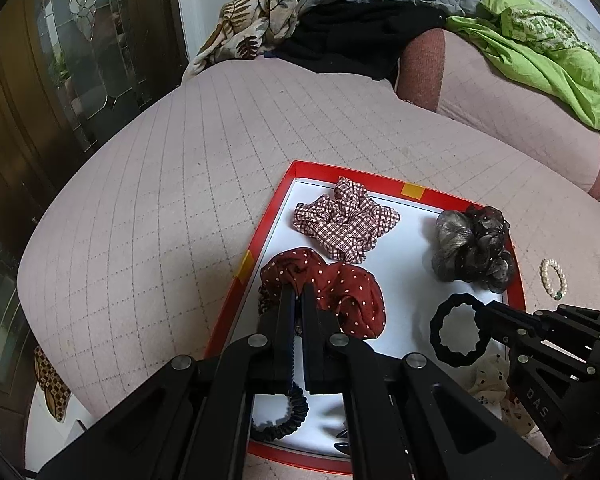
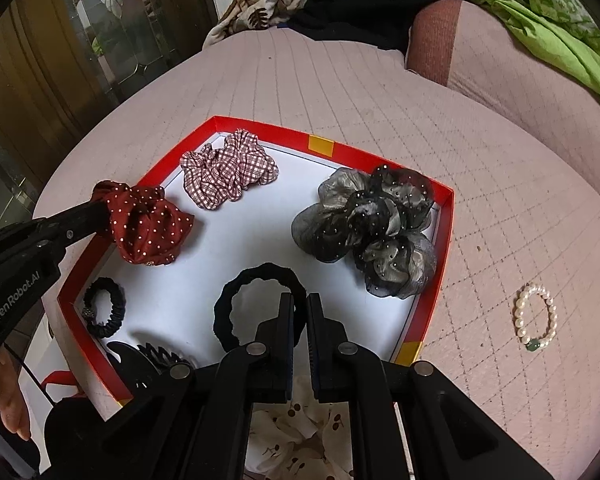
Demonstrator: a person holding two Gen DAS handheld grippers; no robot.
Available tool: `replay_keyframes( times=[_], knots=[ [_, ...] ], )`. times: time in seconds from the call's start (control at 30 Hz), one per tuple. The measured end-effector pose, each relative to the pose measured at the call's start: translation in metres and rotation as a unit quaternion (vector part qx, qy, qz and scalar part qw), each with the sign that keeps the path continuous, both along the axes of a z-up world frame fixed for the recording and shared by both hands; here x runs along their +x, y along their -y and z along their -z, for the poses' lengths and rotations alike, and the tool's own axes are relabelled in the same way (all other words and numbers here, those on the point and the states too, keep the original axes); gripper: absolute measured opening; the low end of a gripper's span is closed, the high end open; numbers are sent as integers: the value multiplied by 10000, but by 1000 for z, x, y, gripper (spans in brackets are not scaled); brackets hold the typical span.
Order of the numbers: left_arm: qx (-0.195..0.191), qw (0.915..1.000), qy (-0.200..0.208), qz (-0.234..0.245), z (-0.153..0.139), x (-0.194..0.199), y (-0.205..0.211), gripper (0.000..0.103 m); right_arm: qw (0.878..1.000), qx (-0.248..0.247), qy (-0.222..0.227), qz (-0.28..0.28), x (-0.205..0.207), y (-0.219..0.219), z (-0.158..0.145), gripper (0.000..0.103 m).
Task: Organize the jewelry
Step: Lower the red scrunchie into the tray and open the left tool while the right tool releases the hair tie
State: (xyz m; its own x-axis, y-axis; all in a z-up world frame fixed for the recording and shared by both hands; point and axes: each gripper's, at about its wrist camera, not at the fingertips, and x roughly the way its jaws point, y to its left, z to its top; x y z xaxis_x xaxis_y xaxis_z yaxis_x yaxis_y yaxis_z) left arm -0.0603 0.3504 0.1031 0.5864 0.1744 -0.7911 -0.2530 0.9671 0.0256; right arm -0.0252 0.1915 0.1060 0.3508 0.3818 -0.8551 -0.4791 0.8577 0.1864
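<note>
Nearest the right wrist camera, the right gripper (image 2: 299,300) has its jaws closed on the rim of the black velvet hair tie (image 2: 256,304), which hangs over the white floor of the red box (image 2: 446,216). To set it down well, lower until the loop lies flat on the bare white patch between the small black coil tie (image 2: 104,306) and the grey organza scrunchie (image 2: 370,232), then let go and lift straight up so the velvet does not snag on a pad.

The left gripper (image 1: 297,290) likewise has its jaws clamped, on the red polka-dot scrunchie (image 1: 340,292), held over the box's left side. It looks partly draped across the red rim, though the fisheye view makes that hard to judge; carry it inward before releasing, so that it lands clear of the wall and short of the checked scrunchie (image 1: 346,218).

A black claw clip (image 2: 156,354) and a cream cherry-print scrunchie (image 2: 296,416) sit close under the grippers, so keep the descent slow.

Farther out, the pearl bracelet (image 2: 536,322) lies on the pink quilted bed (image 2: 340,92), well outside the box and still to be collected.
</note>
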Motion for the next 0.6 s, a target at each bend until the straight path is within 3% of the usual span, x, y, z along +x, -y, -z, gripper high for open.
replay_keyframes(
  times=[0.6],
  knots=[
    [110,9999,-9,14,-1,-1,8,3,10000,47,41,-28,-4,-1,1,8]
  ],
)
